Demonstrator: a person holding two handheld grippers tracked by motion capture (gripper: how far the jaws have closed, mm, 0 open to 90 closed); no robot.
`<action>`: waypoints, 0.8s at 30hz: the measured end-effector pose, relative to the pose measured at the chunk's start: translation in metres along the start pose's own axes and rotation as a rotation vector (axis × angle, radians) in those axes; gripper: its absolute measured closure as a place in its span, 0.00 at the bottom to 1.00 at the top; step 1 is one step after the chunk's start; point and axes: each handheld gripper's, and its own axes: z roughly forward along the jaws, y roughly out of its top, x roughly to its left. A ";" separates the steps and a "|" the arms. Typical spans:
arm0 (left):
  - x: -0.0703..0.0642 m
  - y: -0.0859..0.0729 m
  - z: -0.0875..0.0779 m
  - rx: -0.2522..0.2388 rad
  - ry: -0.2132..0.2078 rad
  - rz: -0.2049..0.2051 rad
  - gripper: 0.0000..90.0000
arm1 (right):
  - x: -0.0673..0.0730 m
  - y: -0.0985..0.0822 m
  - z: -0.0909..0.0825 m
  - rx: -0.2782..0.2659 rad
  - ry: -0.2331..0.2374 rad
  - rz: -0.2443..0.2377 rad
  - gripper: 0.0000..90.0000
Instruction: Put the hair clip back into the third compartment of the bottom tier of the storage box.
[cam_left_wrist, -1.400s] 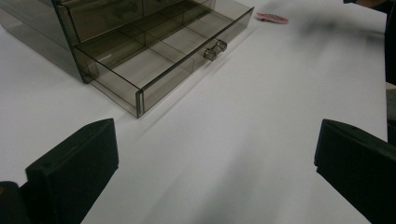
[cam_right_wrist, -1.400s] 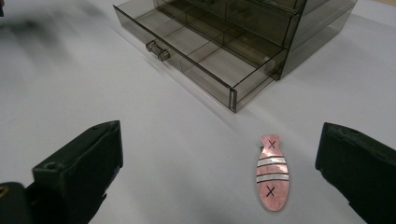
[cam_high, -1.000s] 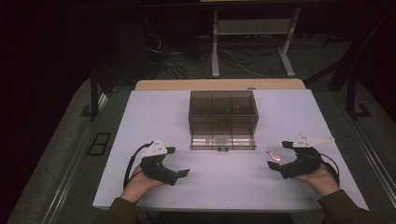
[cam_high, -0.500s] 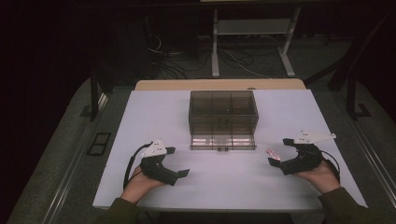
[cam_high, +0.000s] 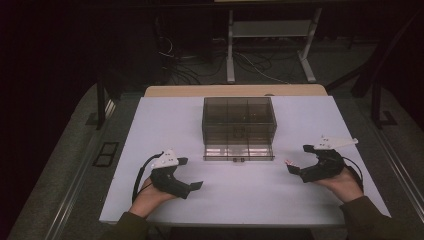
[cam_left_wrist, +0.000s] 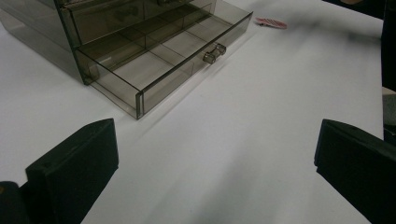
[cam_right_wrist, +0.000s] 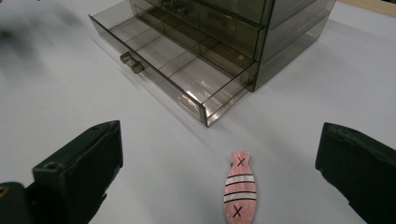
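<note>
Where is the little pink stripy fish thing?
The pink fish clip lies flat on the white table, between the open jaws of the right gripper, just in front of the open bottom drawer.

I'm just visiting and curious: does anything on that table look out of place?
Only a small pink striped clip lying loose on the table, outside the drawer box, whose bottom drawer stands pulled out and empty.

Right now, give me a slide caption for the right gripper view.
Open tongs hover over a pink striped hair clip lying before a smoky clear drawer box with its bottom drawer pulled out.
</note>
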 end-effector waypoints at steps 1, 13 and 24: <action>0.000 0.000 0.000 0.000 0.000 -0.001 0.00 | -0.001 0.000 0.001 0.000 0.000 0.003 0.00; 0.001 0.000 0.000 -0.010 -0.003 -0.006 0.00 | -0.010 0.007 0.008 0.016 0.002 0.008 0.00; 0.001 0.000 -0.001 -0.012 -0.002 -0.008 0.00 | -0.020 0.008 0.012 0.037 -0.004 0.012 0.00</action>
